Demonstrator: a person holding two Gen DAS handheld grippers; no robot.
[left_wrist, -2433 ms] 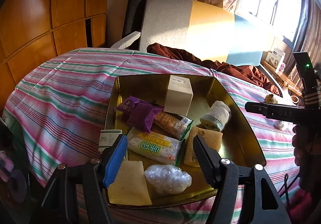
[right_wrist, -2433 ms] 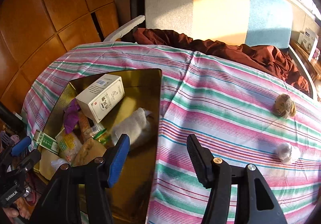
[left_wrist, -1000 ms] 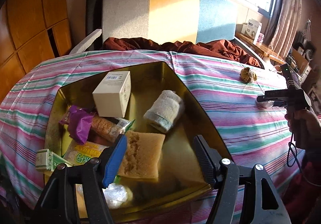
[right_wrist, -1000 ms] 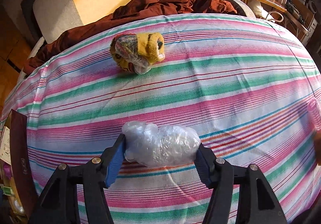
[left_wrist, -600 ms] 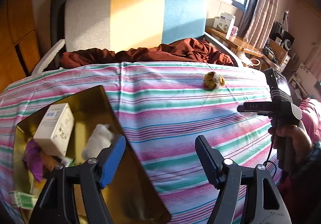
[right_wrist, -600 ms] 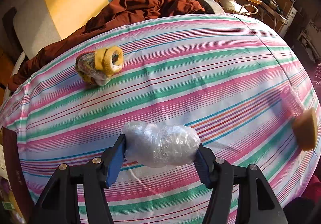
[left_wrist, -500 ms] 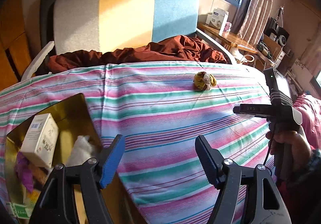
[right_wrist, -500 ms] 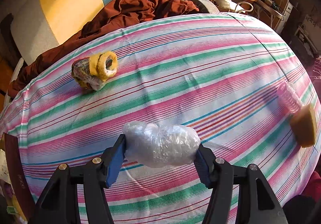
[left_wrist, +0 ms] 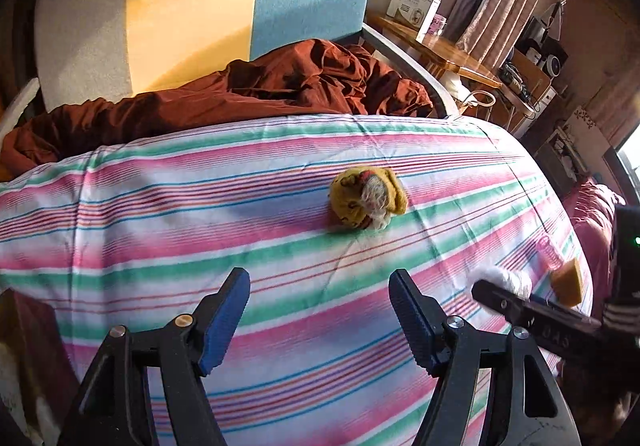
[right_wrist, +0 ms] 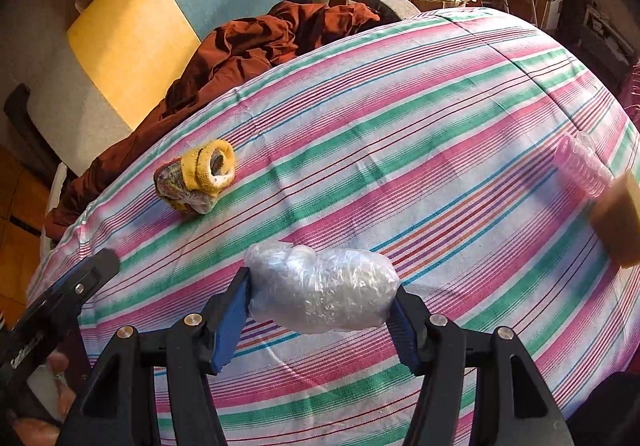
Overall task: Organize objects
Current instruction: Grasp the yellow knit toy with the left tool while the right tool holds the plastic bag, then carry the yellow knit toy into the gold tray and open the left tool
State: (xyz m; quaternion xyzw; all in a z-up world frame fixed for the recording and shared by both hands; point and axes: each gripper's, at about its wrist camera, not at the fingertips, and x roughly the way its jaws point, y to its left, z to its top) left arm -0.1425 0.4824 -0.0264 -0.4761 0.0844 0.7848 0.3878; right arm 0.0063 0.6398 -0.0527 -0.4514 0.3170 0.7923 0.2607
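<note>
Your right gripper (right_wrist: 322, 300) is clenched on the crumpled clear plastic-wrap bundle (right_wrist: 322, 296): both jaws press into its ends, and it hangs above the pink, green and white striped cloth (right_wrist: 400, 134) covering the bench. From this view you cannot tell whether the bundle's underside brushes the cloth or clears it.

Your left gripper (left_wrist: 320, 310) is released, its jaws standing apart with only striped cloth (left_wrist: 160, 230) between them. Beyond its tips, well clear of the jaws, lies the rolled yellow patterned sock ball (left_wrist: 367, 199); in the right wrist view the same sock ball (right_wrist: 196, 176) sits up and to the left of the bundle, apart from it.

At the cloth's right-hand edge a ribbed pink translucent plastic piece (right_wrist: 582, 166) touches an orange-brown sponge-like block (right_wrist: 618, 218). Both are blurred and the block is cut off by the frame, so their exact shapes are hard to read. In the left wrist view they are small and partly hidden behind your right gripper's black body (left_wrist: 536, 316), with only a sliver of pale bundle (left_wrist: 506, 280) showing above it.

At the lower left of the left wrist view a dark reddish edge (left_wrist: 36, 350) is too blurred and cropped to identify. Behind the bench, a rumpled rust-brown fabric (left_wrist: 256, 94) lies against a grey, yellow and blue cushioned backrest (left_wrist: 200, 6). Your hand (right_wrist: 36, 402) on the left gripper shows only at the frame corner in the right wrist view.
</note>
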